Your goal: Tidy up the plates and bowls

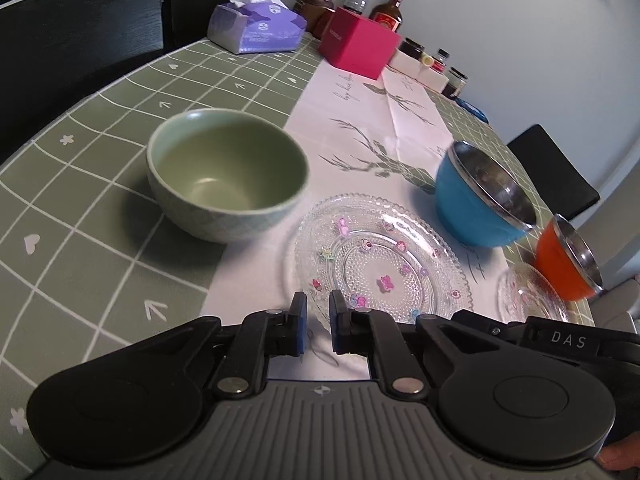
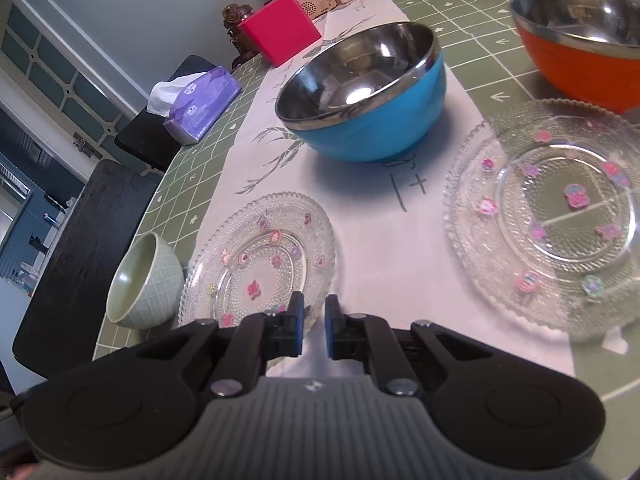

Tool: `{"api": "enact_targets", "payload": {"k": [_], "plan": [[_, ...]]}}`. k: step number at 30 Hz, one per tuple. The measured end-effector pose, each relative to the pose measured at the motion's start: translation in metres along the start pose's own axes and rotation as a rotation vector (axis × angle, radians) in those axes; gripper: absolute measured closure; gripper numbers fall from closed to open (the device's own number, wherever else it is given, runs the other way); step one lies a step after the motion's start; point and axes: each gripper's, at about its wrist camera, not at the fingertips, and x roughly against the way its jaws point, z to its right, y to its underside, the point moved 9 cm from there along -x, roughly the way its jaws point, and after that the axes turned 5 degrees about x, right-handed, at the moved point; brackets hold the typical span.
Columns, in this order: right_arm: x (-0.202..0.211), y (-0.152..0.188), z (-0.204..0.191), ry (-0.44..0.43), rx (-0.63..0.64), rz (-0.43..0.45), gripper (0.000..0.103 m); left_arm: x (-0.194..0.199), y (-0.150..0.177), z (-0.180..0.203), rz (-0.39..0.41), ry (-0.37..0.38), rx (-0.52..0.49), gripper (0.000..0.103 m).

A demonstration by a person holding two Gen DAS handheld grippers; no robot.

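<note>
1. Left wrist view: left tongs (image 1: pixel 318 322) are drawn together, and the near rim of the glass plate (image 1: pixel 384 256) sits in the narrow slot between the pads. It reads as a pinch on that rim.
2. The plate lies flat on the white runner (image 1: pixel 360 100) of the tabletop (image 1: pixel 80 216), just right of the green bowl (image 1: pixel 224 176), with the blue bowl (image 1: pixel 476 200) beyond.
3. Handling, my judgement: pressed glass, stiff, brittle and slick. The beaded edge is the only purchase. Held by one edge it will want to droop, so lift it level and slowly.
4. The green bowl looks ceramic and the heaviest piece here; take it by the wall.
5. Hard to read: the orange bowl (image 1: pixel 560 268) and second glass plate (image 1: pixel 528 296) are squeezed at the frame edge, and a black housing (image 1: pixel 568 340) covers that plate's near side.
6. Right wrist view: right tongs (image 2: pixel 314 322) are closed to a slim gap at the near right edge of the same glass plate. I cannot tell whether the pads bite the rim or meet just beside it.
7. The second plate lies well right, straddling the runner and green cloth, just in front of the orange bowl.
8. The steel-lined bowls look light and tough. Their rims are polished, so expect slip.
9. The green bowl is half cut off by the plate; the orange bowl is cropped by the frame.
</note>
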Motion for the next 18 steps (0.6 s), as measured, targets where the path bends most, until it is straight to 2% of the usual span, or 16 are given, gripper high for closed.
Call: {"api": "enact_targets", "payload": {"k": [8, 9, 10, 12, 13, 14, 18], "plan": [[0.022, 0.006, 0.023, 0.049, -0.015, 0.034, 0.095, 0.003, 0.018, 0.018, -0.038, 0.061, -0.032, 0.089], [0.023, 0.005, 0.023, 0.043, -0.016, 0.034, 0.093, 0.003, 0.017, 0.017, -0.028, 0.049, -0.041, 0.085], [0.024, 0.005, 0.024, 0.045, -0.013, 0.036, 0.089, 0.003, 0.016, 0.017, -0.016, 0.031, -0.055, 0.075], [0.029, 0.001, 0.024, 0.050, 0.008, 0.058, 0.079, 0.003, 0.011, 0.013, 0.007, 0.003, -0.064, 0.064], [0.031, -0.001, 0.023, 0.056, 0.020, 0.074, 0.067, 0.001, 0.008, 0.011, 0.012, 0.005, -0.053, 0.060], [0.032, -0.004, 0.023, 0.063, 0.027, 0.087, 0.065, -0.001, 0.005, 0.009, 0.012, 0.014, -0.038, 0.059], [0.028, -0.013, 0.025, 0.063, 0.029, 0.105, 0.065, -0.011, -0.003, 0.009, 0.007, 0.057, -0.011, 0.059]]}}
